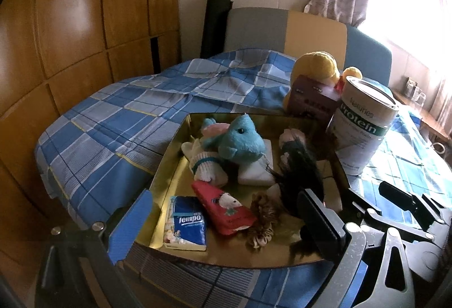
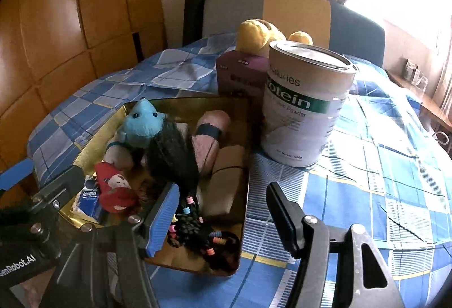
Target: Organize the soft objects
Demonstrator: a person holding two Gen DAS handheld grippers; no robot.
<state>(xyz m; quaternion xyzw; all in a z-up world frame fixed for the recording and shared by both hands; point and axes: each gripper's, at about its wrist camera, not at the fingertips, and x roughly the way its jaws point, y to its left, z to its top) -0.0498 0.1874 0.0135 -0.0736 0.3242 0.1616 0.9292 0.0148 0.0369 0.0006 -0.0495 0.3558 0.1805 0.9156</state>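
A gold tray point(image 1: 180, 175) point(image 2: 84, 144) on a blue checked cloth holds soft things: a teal plush point(image 1: 240, 141) point(image 2: 141, 127), rolled socks point(image 1: 207, 166), a red pouch point(image 1: 223, 207) point(image 2: 114, 189), a Tempo tissue pack point(image 1: 188, 222), a brown scrunchie point(image 1: 264, 219), a black hairpiece point(image 1: 299, 169) point(image 2: 172, 161) with coloured beads point(image 2: 197, 229). My left gripper point(image 1: 226, 226) is open and empty over the tray's near edge. My right gripper point(image 2: 223, 220) is open and empty at the tray's right near corner.
A protein powder can point(image 1: 364, 127) point(image 2: 305, 107) stands right of the tray. A purple box point(image 1: 313, 99) point(image 2: 240, 73) and a yellow plush point(image 1: 316, 65) point(image 2: 262, 31) sit behind it. Wooden wardrobe at left, a chair back beyond, a bright window at right.
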